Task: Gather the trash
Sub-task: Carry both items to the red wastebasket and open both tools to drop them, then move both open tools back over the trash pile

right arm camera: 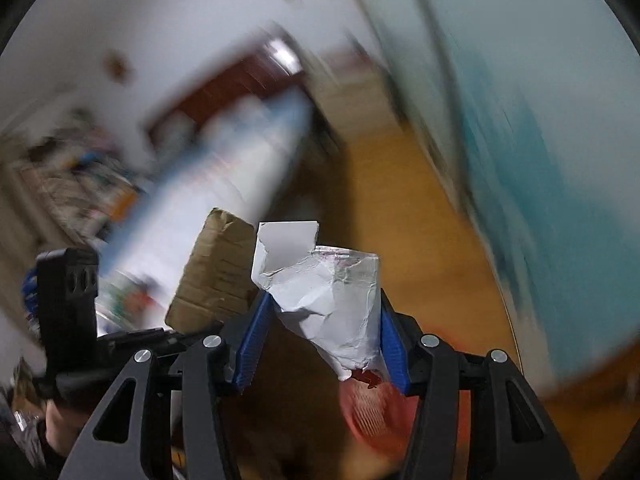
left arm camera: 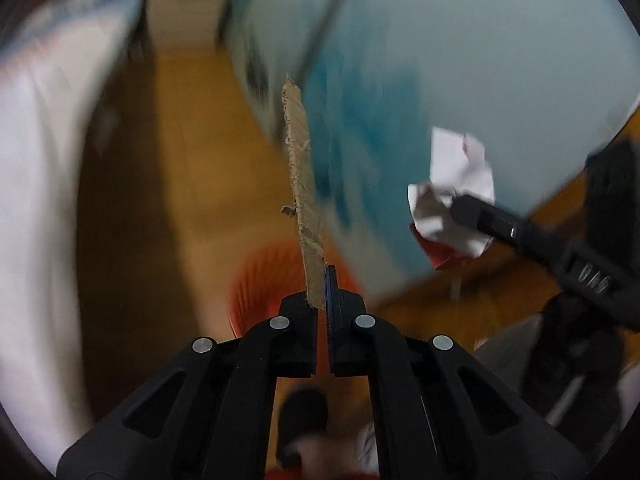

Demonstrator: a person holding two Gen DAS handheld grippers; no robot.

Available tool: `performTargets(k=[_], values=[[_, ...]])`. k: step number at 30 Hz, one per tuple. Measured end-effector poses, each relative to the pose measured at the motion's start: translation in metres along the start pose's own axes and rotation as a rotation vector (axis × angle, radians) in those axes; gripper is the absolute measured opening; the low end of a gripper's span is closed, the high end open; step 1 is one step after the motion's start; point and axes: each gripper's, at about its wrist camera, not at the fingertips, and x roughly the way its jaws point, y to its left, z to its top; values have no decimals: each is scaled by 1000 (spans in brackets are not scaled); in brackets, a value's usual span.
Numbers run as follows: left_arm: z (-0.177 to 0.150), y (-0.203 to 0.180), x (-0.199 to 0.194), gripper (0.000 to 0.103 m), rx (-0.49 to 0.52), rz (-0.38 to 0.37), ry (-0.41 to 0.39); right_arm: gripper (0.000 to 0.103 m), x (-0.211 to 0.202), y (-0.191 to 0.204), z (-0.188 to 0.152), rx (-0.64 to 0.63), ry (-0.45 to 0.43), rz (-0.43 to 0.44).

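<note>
My left gripper [left arm camera: 323,284] is shut on a torn piece of brown cardboard [left arm camera: 303,184], seen edge-on and standing up from the fingers. The same cardboard shows flat in the right wrist view [right arm camera: 218,268]. My right gripper [right arm camera: 324,320] is shut on a crumpled white paper [right arm camera: 328,292] with a red patch at its lower end; it also shows in the left wrist view [left arm camera: 450,196]. A red slatted trash basket [left arm camera: 264,276] sits on the floor below both grippers, and shows in the right wrist view [right arm camera: 372,412]. Both views are motion-blurred.
An orange-brown wooden floor [left arm camera: 192,168] lies below. A light blue bed or mattress [left arm camera: 480,60] is on the right. A white cloth-covered surface [left arm camera: 36,160] is on the left. Dark wooden furniture [right arm camera: 224,88] and cluttered shelves [right arm camera: 72,184] stand at the back.
</note>
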Motion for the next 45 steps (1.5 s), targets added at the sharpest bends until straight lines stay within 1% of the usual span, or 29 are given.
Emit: performTargets(k=[1, 2, 4, 5, 8, 10, 11, 12, 13, 14, 15, 16, 17, 20, 22, 25, 27, 30, 31, 33, 34, 36, 37, 38, 39, 42, 43, 44, 45], values=[[-15, -1, 45, 3, 7, 20, 88, 51, 21, -24, -11, 80, 92, -5], [-24, 0, 66, 3, 3, 18, 129, 51, 33, -41, -18, 132, 142, 5], [-41, -1, 119, 3, -15, 27, 231, 51, 51, -60, -25, 144, 215, -22], [-42, 1, 133, 3, -22, 28, 263, 51, 60, -68, -28, 131, 241, -51], [-44, -16, 159, 3, -21, 24, 301, 51, 83, -81, -35, 129, 292, -56], [-30, -18, 169, 3, -10, 24, 307, 52, 95, -87, -38, 146, 319, -59], [-29, -18, 169, 4, -8, 19, 304, 56, 102, -90, -36, 154, 324, -63], [-26, -18, 170, 8, -2, 25, 309, 58, 109, -82, -35, 156, 326, -71], [-23, -15, 170, 15, 1, 38, 315, 70, 111, -81, -28, 153, 321, -84], [-25, -14, 166, 50, -2, 46, 316, 85, 107, -81, -31, 152, 309, -103], [-25, -11, 162, 82, -13, 56, 304, 88, 104, -85, -33, 156, 290, -115], [-25, -7, 155, 85, -26, 51, 268, 89, 99, -86, -29, 169, 266, -122], [-25, -5, 148, 85, -34, 38, 251, 89, 94, -90, -26, 186, 251, -116], [-22, 0, 130, 85, -55, 33, 236, 89, 83, -94, -23, 227, 207, -57], [-22, 0, 113, 85, -43, 39, 208, 89, 75, -88, -20, 220, 182, -19], [-23, 3, 65, 85, 3, 79, 122, 89, 55, -63, -13, 140, 107, 19], [-23, 9, 31, 85, 12, 108, 66, 89, 38, -42, -10, 85, 52, 46], [-25, 24, -43, 85, 16, 166, -57, 89, 15, -5, -2, -7, -31, 88], [-26, 28, -61, 85, 14, 188, -87, 89, 4, 15, -2, -66, -75, 89], [-33, 44, -121, 85, 3, 250, -191, 89, -11, 41, -3, -132, -117, 77], [-36, 49, -141, 85, -3, 279, -228, 89, -23, 62, -5, -175, -158, 89], [-50, 68, -199, 85, -39, 379, -330, 89, -43, 88, -8, -211, -217, 112], [-57, 76, -221, 85, -62, 413, -368, 91, -59, 110, -11, -235, -270, 142], [-69, 85, -248, 86, -94, 451, -412, 97, -69, 124, -14, -253, -302, 166], [-83, 94, -272, 88, -130, 484, -451, 97, -77, 139, -18, -271, -328, 190], [-123, 112, -316, 89, -196, 571, -517, 97, -102, 188, -37, -327, -396, 276], [-131, 115, -322, 89, -207, 595, -521, 97, -105, 204, -46, -339, -408, 287], [-149, 122, -329, 89, -226, 632, -519, 97, -105, 220, -55, -354, -403, 291], [-159, 126, -330, 89, -240, 647, -517, 97, -102, 231, -63, -365, -387, 276]])
